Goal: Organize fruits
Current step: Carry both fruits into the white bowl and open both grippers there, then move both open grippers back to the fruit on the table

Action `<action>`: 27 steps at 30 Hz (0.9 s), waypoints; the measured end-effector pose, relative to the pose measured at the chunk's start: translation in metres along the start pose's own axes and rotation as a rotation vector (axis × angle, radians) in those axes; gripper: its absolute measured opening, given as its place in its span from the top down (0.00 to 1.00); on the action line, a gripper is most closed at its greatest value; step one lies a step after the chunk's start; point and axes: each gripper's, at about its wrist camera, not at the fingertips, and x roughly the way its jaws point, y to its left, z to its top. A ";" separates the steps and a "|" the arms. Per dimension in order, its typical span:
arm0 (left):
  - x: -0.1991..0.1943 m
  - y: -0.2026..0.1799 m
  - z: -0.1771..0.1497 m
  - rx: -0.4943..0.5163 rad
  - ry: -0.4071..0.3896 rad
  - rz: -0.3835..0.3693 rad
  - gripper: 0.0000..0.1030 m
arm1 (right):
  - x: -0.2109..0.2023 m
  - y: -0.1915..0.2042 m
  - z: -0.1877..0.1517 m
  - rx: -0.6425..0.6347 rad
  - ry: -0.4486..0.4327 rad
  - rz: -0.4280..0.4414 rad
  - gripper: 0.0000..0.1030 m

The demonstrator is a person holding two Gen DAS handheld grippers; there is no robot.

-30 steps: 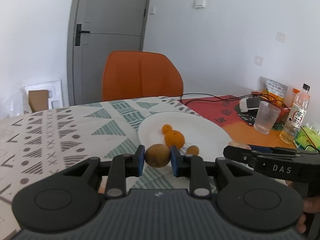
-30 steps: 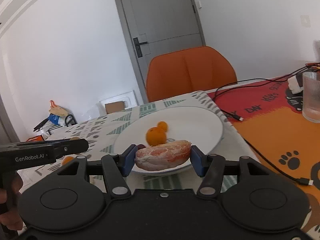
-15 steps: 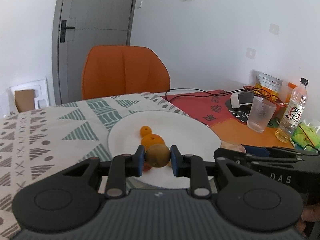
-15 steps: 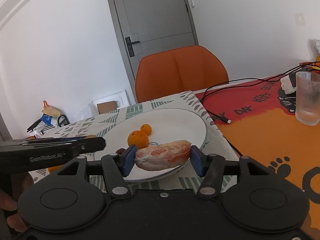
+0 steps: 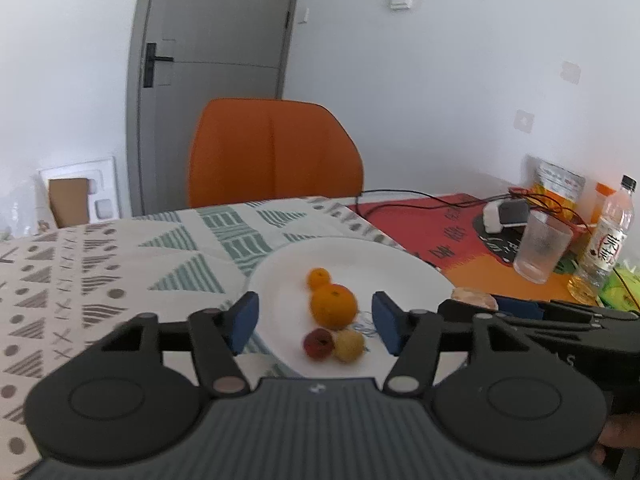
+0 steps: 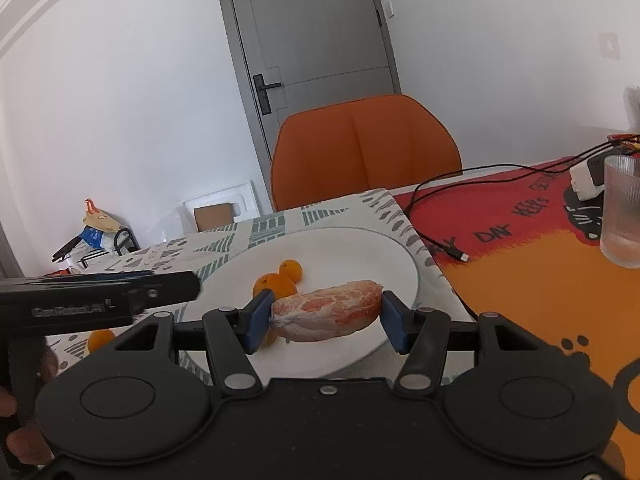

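Observation:
A white plate (image 5: 384,256) lies on the patterned cloth. On it are a large orange (image 5: 334,306), a small orange (image 5: 319,279), a red fruit (image 5: 318,343) and a yellowish-brown fruit (image 5: 349,345). My left gripper (image 5: 315,322) is open and empty above the plate's near side. My right gripper (image 6: 326,316) is shut on a peeled pinkish citrus segment (image 6: 326,315), held above the plate (image 6: 360,248); the segment also shows in the left wrist view (image 5: 474,295). The oranges (image 6: 276,282) show behind it.
An orange chair (image 5: 274,156) stands behind the table. A black cable (image 6: 448,216), a ribbed glass (image 5: 540,250) and a drink bottle (image 5: 604,240) are on the red-orange mat to the right. A small orange (image 6: 100,339) lies on the cloth left of the plate.
My left gripper has opened and let go of the brown fruit, which now lies on the plate beside the red fruit. My right gripper still holds the segment.

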 end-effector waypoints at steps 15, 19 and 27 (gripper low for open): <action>-0.039 0.034 -0.001 -0.076 -0.038 0.096 0.10 | -0.020 0.011 -0.007 0.012 -0.009 0.024 0.13; -0.050 0.045 -0.003 -0.097 -0.051 0.113 0.08 | -0.024 0.019 -0.010 0.005 -0.012 0.035 0.07; -0.073 0.065 -0.010 -0.132 -0.080 0.144 0.07 | -0.028 0.033 -0.015 -0.002 -0.004 0.063 0.04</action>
